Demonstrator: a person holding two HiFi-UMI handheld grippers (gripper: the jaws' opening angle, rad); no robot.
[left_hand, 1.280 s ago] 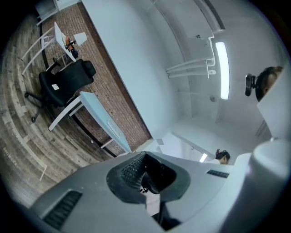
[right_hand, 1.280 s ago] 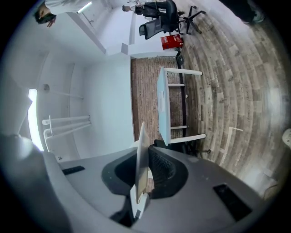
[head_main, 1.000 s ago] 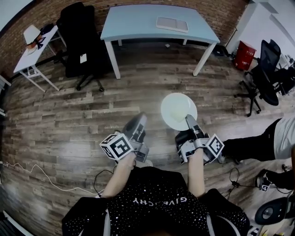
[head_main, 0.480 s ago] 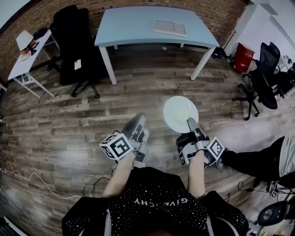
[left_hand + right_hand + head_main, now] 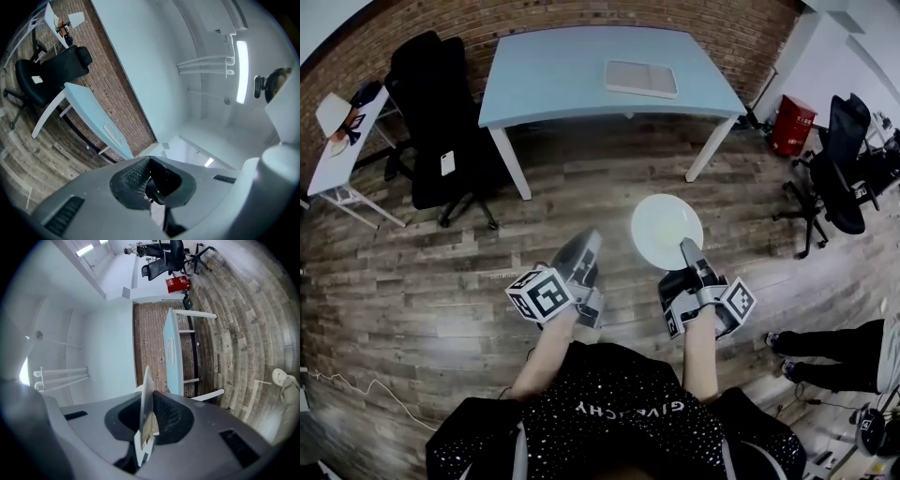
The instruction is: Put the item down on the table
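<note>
One small white side table (image 5: 347, 155) stands at the far left of the head view, with what looks like a pale hat (image 5: 336, 113) on it; it is too small to be sure. Just right of it is a black office chair (image 5: 437, 127), close to the left end of a light blue table (image 5: 553, 75). A shallow pale tray (image 5: 641, 79) lies on the right part of that tabletop.

Nearer the person, over the wood-plank floor (image 5: 441, 272), the left gripper (image 5: 588, 238) points forward. In its own view the ribbed pads meet with nothing between them, so the claw is closed and empty.

Just to its right, the right gripper (image 5: 687, 247) pinches the near rim of a round white plate (image 5: 664, 228). The plate is held flat in the air above the floor, well short of the blue table. In the right gripper view the plate stands edge-on as a thin white blade between the two pads, which press on it from both sides.

Further right, a red bin (image 5: 794, 125) stands by the white wall. Beyond it is another black office chair (image 5: 846, 159). At the lower right edge, another person's dark-trousered legs (image 5: 825, 345) reach in over the floor.
</note>
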